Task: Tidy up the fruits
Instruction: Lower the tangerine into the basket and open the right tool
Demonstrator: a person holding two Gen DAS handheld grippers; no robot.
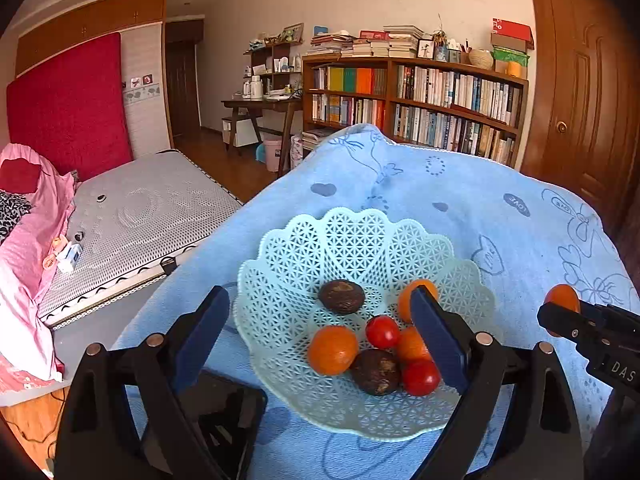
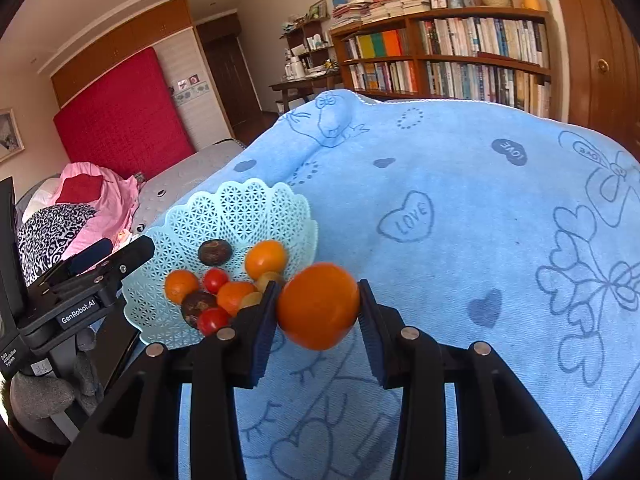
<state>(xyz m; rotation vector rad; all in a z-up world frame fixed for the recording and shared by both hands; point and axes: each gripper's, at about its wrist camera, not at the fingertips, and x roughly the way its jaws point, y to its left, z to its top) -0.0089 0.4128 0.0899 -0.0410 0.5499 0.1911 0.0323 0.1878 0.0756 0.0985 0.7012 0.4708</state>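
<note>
Now right hand-held gripper [image 2: 319, 312] clamps orange [image 2: 318, 306], just beside basket [image 2: 240, 208].

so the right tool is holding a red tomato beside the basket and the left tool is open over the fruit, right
Not quite: the right tool grips an orange fruit, not a red tomato, as the right wrist view shows. The red tomatoes lie in the basket. The rest holds: the fruit is held beside the basket, and the left tool is open over the fruit inside.
</note>
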